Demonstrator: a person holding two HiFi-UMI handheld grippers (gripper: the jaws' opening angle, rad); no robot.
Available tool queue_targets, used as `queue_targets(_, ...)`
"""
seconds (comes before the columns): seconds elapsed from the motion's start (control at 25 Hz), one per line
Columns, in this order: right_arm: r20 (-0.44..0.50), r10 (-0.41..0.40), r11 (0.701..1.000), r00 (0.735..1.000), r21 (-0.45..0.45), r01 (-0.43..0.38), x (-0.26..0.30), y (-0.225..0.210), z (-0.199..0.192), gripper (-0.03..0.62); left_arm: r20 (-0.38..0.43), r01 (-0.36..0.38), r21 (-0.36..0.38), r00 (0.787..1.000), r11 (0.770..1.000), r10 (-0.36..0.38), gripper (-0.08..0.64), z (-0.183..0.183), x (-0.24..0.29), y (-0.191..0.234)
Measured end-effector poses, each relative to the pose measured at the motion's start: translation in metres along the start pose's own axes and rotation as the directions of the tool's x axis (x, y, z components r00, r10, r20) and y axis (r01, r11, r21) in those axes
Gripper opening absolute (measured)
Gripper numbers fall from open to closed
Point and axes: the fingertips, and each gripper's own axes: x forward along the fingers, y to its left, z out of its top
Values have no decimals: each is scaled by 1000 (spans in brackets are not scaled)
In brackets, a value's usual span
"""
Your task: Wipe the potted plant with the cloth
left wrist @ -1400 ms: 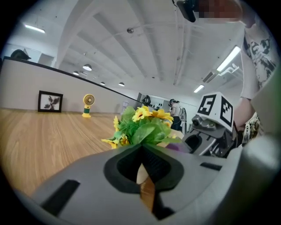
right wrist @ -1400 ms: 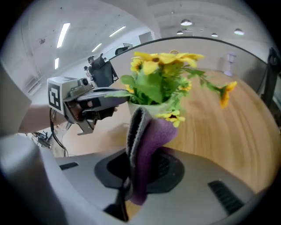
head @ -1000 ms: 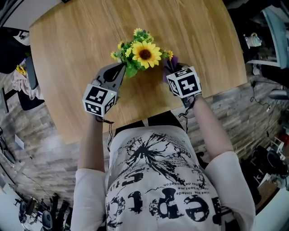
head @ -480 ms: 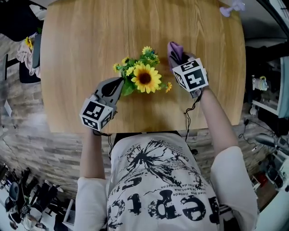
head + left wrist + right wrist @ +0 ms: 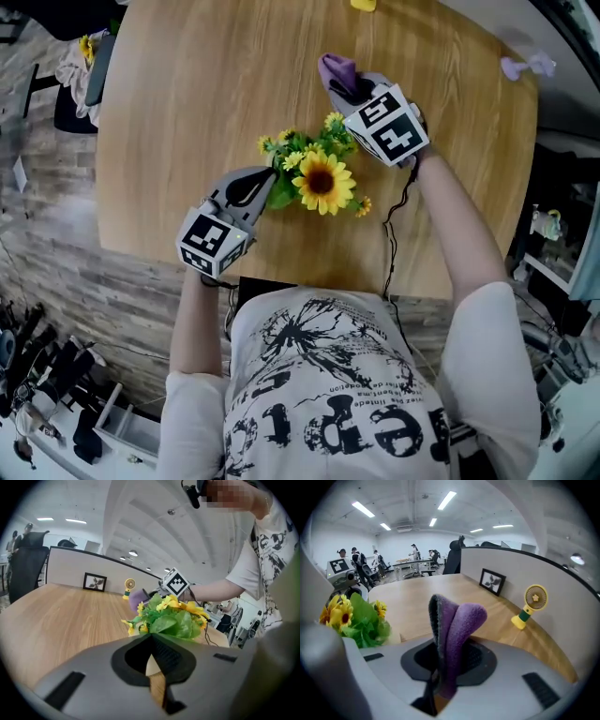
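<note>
Cloth (image 5: 336, 68), purple and folded, is pinched in the right tool (image 5: 345, 86) just beyond the sunflower plant (image 5: 321, 180). The left tool (image 5: 270, 175) is pressed together beside its leaves.

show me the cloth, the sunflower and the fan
cloth (image 5: 459, 620), right gripper view, on the purple fold
sunflower (image 5: 322, 181), head view, on its dark centre
fan (image 5: 535, 596), right gripper view, on its round head

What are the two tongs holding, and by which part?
Right tongs pinch the purple cloth by its lower end. Left tongs are shut beside the plant; any hold is unclear.
</note>
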Motion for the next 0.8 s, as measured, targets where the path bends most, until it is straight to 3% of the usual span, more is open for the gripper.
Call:
queue_targets(0.16,-29,135,985,990,-109,-137,17,33,12,75,-4,-14,-2,1000,1000,14,2,-1,-1,0)
queue_targets(0.36,-127,302,931,945,-176,-321,26,72,10,75,6,-19,-23,1000,1000,19,2,-1,1,1)
queue_targets(0.56,-257,399,842,880,-277,-463,27,98,-4,74,31,-29,-35,999,999,30,3,0,0,2)
queue_targets(0.8,-385,415,719,824,-416,-556,25,108,-8,71,37,-46,-99,998,994,50,2,2,2,5)
